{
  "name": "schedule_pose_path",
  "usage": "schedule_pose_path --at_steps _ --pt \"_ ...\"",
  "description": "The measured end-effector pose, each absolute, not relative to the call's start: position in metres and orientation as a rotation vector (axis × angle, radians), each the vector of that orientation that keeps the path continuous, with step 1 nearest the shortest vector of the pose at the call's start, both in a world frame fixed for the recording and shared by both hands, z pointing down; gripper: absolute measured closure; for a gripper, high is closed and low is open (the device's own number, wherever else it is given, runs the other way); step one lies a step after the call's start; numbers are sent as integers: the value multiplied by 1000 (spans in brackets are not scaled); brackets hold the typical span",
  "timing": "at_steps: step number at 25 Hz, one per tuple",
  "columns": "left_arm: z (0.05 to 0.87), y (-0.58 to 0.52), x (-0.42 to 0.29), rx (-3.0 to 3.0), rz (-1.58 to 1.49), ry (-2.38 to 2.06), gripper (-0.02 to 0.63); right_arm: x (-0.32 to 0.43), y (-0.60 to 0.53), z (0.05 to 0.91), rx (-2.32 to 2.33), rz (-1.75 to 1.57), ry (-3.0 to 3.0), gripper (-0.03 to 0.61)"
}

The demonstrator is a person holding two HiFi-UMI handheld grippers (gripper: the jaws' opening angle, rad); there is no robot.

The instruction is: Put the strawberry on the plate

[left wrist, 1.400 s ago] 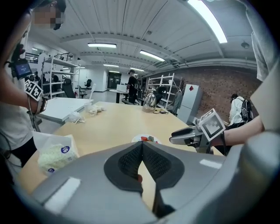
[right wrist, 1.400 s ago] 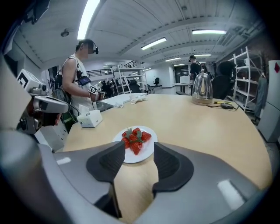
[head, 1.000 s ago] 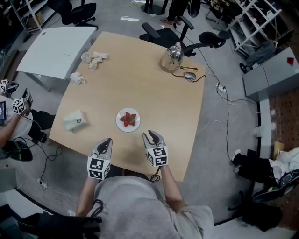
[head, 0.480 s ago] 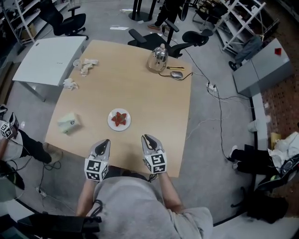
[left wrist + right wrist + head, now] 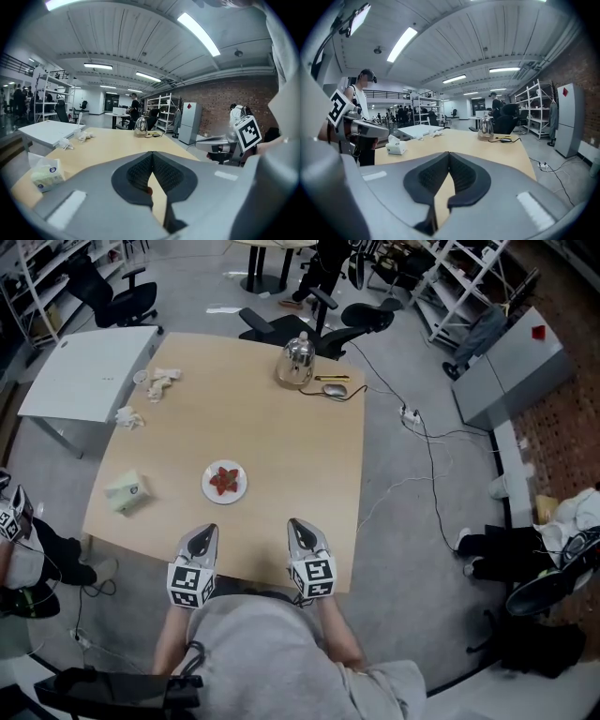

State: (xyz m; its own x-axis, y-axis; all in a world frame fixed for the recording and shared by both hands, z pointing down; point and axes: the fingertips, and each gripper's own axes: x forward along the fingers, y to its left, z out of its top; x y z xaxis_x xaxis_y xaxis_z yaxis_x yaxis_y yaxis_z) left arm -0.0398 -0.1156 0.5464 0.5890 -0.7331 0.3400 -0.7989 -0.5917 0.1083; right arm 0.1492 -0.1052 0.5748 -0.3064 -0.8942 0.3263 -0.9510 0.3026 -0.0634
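The strawberry [image 5: 223, 480] is lying on the plate [image 5: 207, 493], a small round white dish that is sitting on the pale, wood-grain tabletop [image 5: 281, 456] with its rounded corners. The fruit is showing as a glossy, lumpy red patch filling the middle of the dish; finer detail is too small to tell.

Both claws are hovering over the tabletop's near edge, apart from the plate. The left claw [image 5: 204, 531] is holding its smooth grey jaws tip to tip, the dark ribbed pads meeting with nothing between them. The right claw [image 5: 298, 524] has just been closing its jaws; they are now meeting at the tips, also with nothing between them. Each claw is carrying a black-and-white marker cube.

At the far edge a rounded, shiny metal kettle [image 5: 296, 364] is standing beside a dark mouse [image 5: 335, 390]. A soft tissue pack [image 5: 126, 493] is resting near the left edge, and crumpled white paper [image 5: 161, 382] is lying in the far left corner.

Only the head view is showing the strawberry and plate. The gripper views are looking low across the tabletop toward the kettle. The right gripper view is also taking in a person [image 5: 358, 101] standing at its left.
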Motion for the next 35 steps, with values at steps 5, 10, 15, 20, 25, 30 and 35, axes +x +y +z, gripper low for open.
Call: schedule_pose_path --at_steps 5,10,15,20,25,30,35 --pt "548 -112 -40 2575 383 -1280 594 153 -93 578 1699 360 -2342 571" --pt "541 -111 -43 2576 381 -1304 594 158 -90 572 1701 352 -2356 571" --pt "541 -112 -42 2586 385 -1309 594 155 -92 574 1679 328 -2357 572" --pt "538 -114 -42 2592 386 -1312 594 154 -95 573 1683 335 -2362 572" --pt "541 -114 -42 2593 390 -1309 594 154 -95 575 1688 338 -2365 572" --pt "539 -113 -41 2595 392 -1302 594 154 -95 573 1686 335 -2364 572" --pt "542 -112 -40 2594 395 -1300 594 153 -96 573 1688 332 -2367 572"
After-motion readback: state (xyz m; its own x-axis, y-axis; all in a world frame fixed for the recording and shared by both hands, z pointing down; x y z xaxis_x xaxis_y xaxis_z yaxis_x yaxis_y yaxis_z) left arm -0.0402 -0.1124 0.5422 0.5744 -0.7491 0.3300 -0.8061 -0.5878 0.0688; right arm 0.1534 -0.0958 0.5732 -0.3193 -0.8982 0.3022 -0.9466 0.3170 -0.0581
